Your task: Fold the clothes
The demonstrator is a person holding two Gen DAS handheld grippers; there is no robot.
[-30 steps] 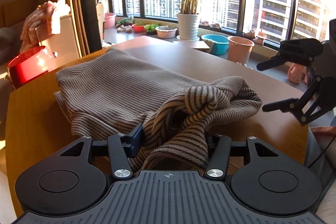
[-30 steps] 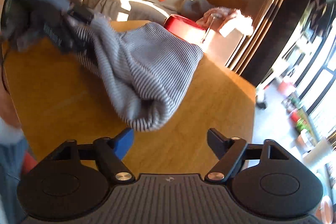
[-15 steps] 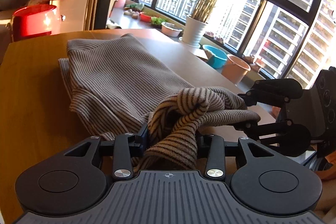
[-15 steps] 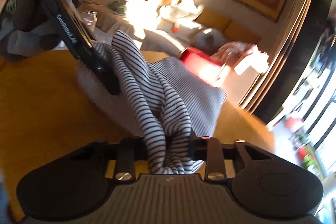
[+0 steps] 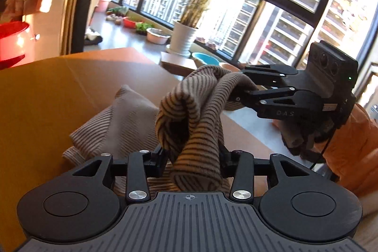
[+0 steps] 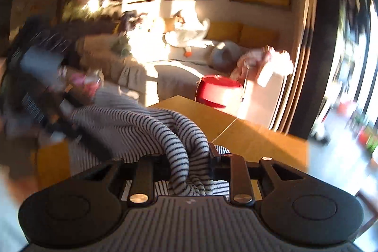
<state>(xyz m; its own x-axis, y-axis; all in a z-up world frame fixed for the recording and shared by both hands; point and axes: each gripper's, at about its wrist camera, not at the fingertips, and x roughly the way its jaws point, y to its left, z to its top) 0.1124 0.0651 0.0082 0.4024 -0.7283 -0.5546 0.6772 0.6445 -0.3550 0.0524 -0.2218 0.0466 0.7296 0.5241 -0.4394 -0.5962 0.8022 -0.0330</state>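
A brown-and-dark striped knit garment [image 5: 196, 105] lies partly on the wooden table [image 5: 47, 98], and one bunched end is lifted off it. That bunch runs between the pads of my left gripper [image 5: 192, 152], which press on it while the jaws are opening slightly. My right gripper [image 5: 236, 86] comes in from the right and is shut on the same raised fold. In the blurred right wrist view the striped garment [image 6: 132, 126] is pinched in the right gripper [image 6: 189, 157]. The left gripper [image 6: 59, 110] shows there as a dark smear at the left.
A red pot [image 5: 11, 41] stands beyond the table's far left edge. A potted plant [image 5: 183, 39], bowls and a blue basin [image 5: 205, 58] line the window sill. A sofa [image 6: 189, 63] lies behind the table. A person's orange sleeve [image 5: 349, 134] is at the right.
The right gripper came in, shut on the garment's loose end, and rose. Both grippers lifted, so the bunched fold now hangs above the table between them.
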